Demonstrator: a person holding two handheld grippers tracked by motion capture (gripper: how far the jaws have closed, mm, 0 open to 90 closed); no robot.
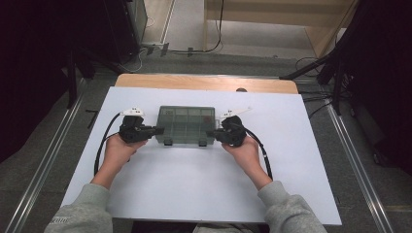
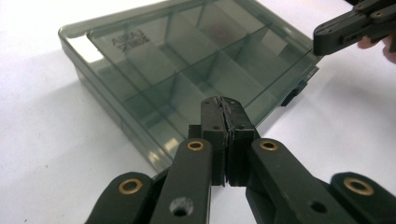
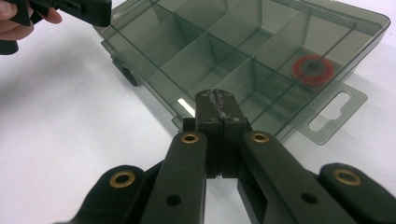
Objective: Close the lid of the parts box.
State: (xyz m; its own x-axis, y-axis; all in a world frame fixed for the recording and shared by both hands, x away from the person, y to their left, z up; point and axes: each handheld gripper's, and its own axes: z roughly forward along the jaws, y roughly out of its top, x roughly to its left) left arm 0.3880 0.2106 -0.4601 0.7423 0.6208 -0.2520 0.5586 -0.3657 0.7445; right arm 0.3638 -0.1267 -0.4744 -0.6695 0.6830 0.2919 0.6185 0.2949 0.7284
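With both jaws closed and empty, the left hand-held gripper (image 1: 159,130) and right hand-held gripper (image 1: 212,132) flank the shut compartment box (image 1: 186,124) mid-table (image 1: 194,179), apparently poised to open it, which needs the front latches (image 1: 167,142) freed.

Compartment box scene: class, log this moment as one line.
left gripper: shut, at box end | right gripper: shut, opposite end | compartment box: lid closed, on table

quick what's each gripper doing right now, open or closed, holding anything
Left gripper: closed, holding nothing, its tip at one short end of the compartment box.
Right gripper: closed, holding nothing, at the opposite end of the box.
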